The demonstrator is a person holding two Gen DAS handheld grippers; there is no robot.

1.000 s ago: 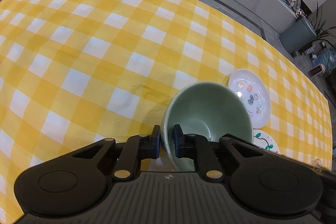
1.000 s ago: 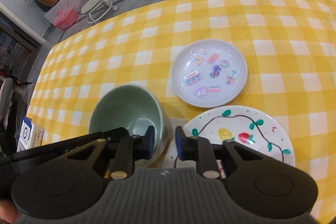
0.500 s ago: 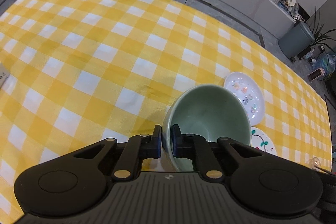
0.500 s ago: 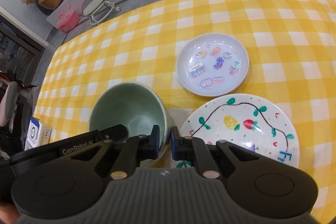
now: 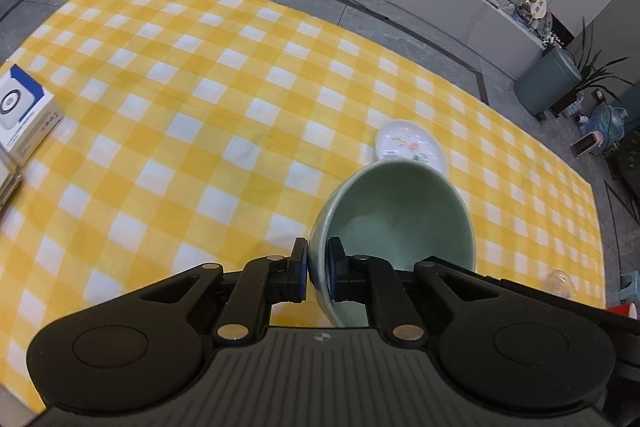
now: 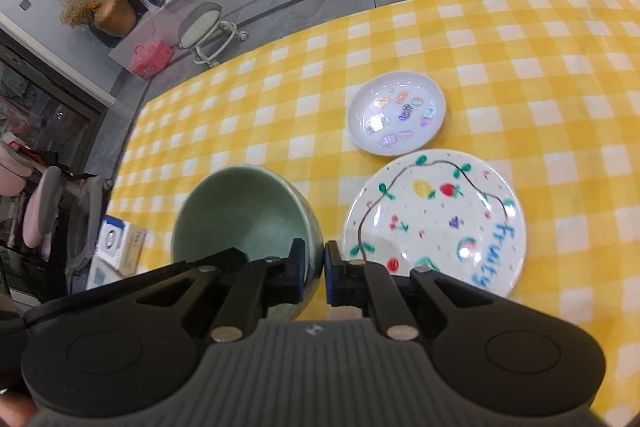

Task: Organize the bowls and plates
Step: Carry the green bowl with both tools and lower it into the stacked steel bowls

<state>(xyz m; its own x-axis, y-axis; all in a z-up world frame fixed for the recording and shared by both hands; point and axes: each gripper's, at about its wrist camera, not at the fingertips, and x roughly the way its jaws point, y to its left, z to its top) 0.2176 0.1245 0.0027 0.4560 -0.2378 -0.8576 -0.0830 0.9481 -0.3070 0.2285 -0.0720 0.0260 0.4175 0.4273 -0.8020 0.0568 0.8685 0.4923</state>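
counting near to far: one pale green ceramic bowl (image 5: 394, 223), two plates, one white-and-blue cardboard box (image 5: 22, 119). left gripper (image 5: 318, 273) has its pads clamped on the bowl's near wall, one pad outside, one inside, gap narrow. right gripper (image 6: 313, 273) likewise pinches the bowl (image 6: 244, 215) rim on its right side, one pad in, one out, so both tools hold the same bowl. bowl tilts, its opening facing away from the left camera, raised over the yellow-and-white checked tablecloth (image 5: 200, 115). just right of it in the right view lies the large white round plate with painted fruit and blue lettering (image 6: 436, 219), flat on the cloth. beyond that, touching or nearly touching its far edge, the small white round plate with coloured stickers (image 6: 396, 117). in the left view the bowl hides part of the sticker plate (image 5: 410, 145).

versus a second ago: the bowl sits higher, both plates look further off, the box has come into the left view, right pads have closed tighter.
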